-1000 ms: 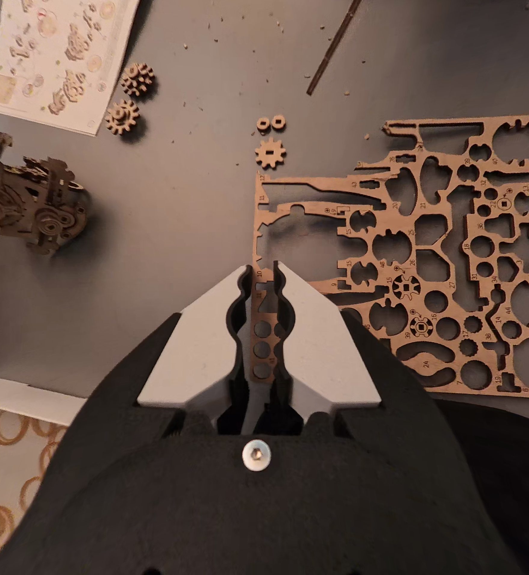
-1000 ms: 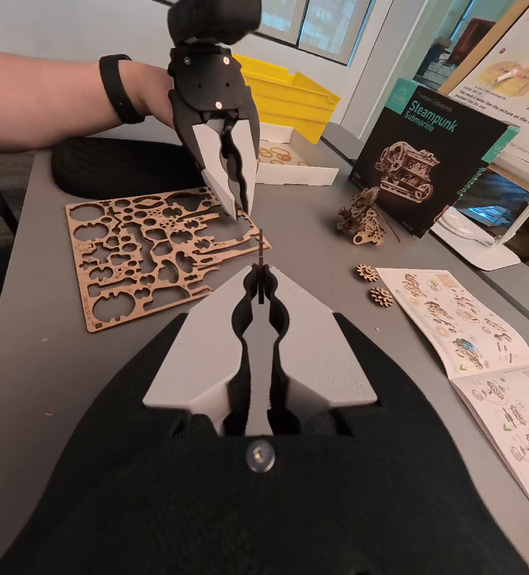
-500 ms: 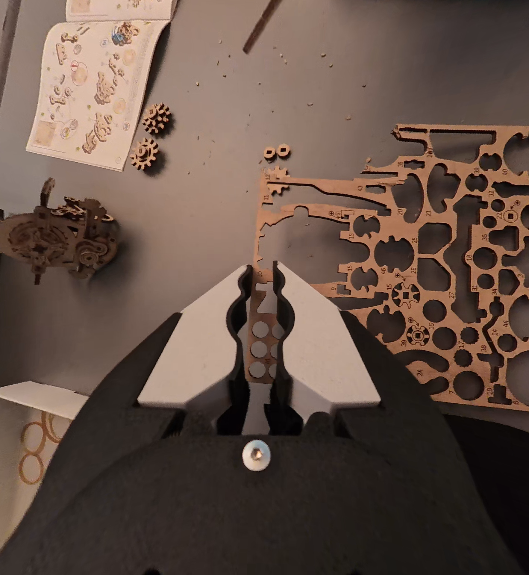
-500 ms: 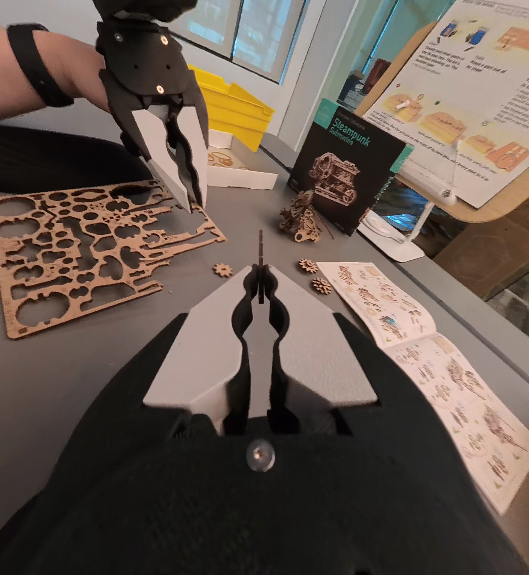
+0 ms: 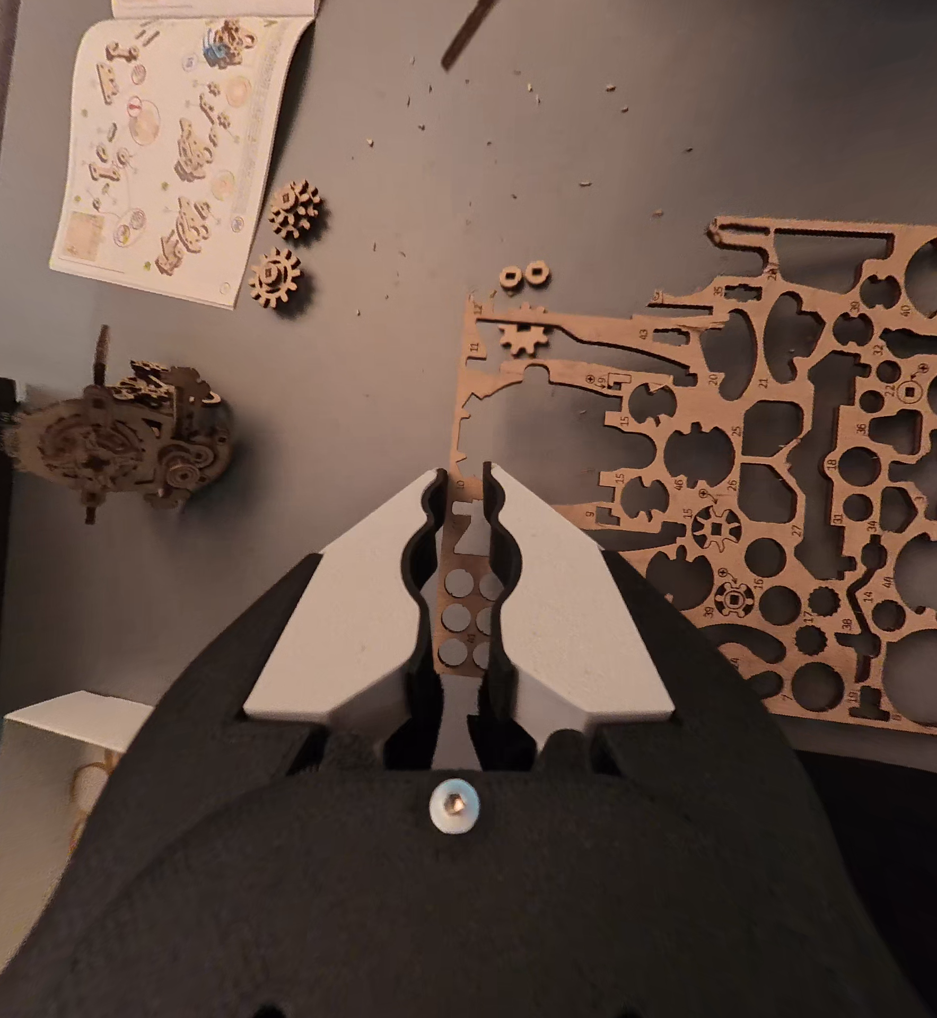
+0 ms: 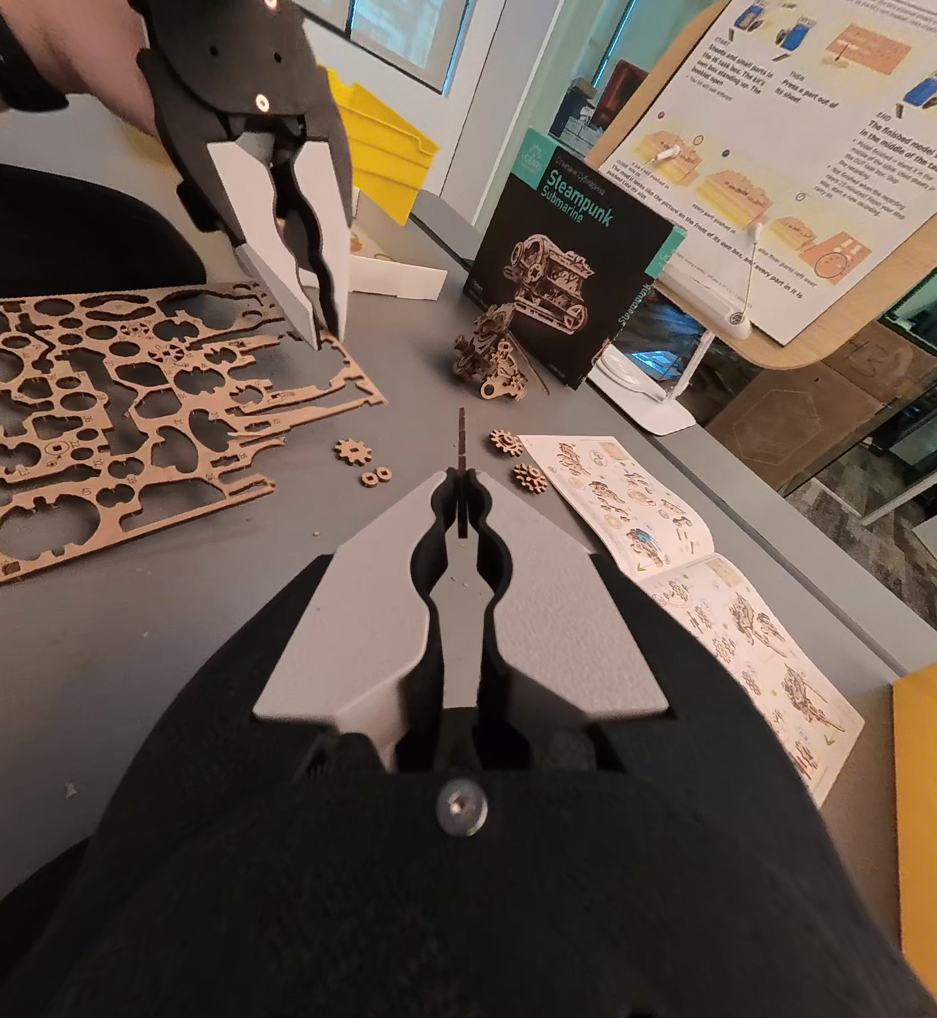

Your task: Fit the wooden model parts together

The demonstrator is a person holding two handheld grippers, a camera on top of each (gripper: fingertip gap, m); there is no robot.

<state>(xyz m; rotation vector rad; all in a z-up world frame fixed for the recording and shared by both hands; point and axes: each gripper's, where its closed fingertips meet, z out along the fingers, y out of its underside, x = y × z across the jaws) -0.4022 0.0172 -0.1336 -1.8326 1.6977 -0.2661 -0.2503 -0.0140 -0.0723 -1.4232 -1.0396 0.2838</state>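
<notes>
1. Left wrist view: the left claw (image 5: 463,474) hangs above the bench (image 5: 372,385) with its jaws slightly spread and nothing between them; the punched-out wooden sheet (image 5: 758,496) shows through the gap, lying flat below. Against the earlier pictures, more of the bench has come into view at the left: the half-built model (image 5: 124,440) and the instruction booklet (image 5: 174,154) now sit further in, and a loose gear (image 5: 521,336) shows through a cutout at the sheet's far left corner.
2. Right wrist view: the right claw (image 6: 461,474) is pinching a thin wooden stick (image 6: 461,440) edge-on, its end poking out beyond the tips. Since the earlier pictures the camera has swung right, so the two gears (image 6: 516,458) beside the booklet appear closer to the tips, and the left claw looms larger at upper left.
3. Judgement: no fitting has begun; the stick seems headed for a gear or the model, and the left claw is free to steady one.
</notes>
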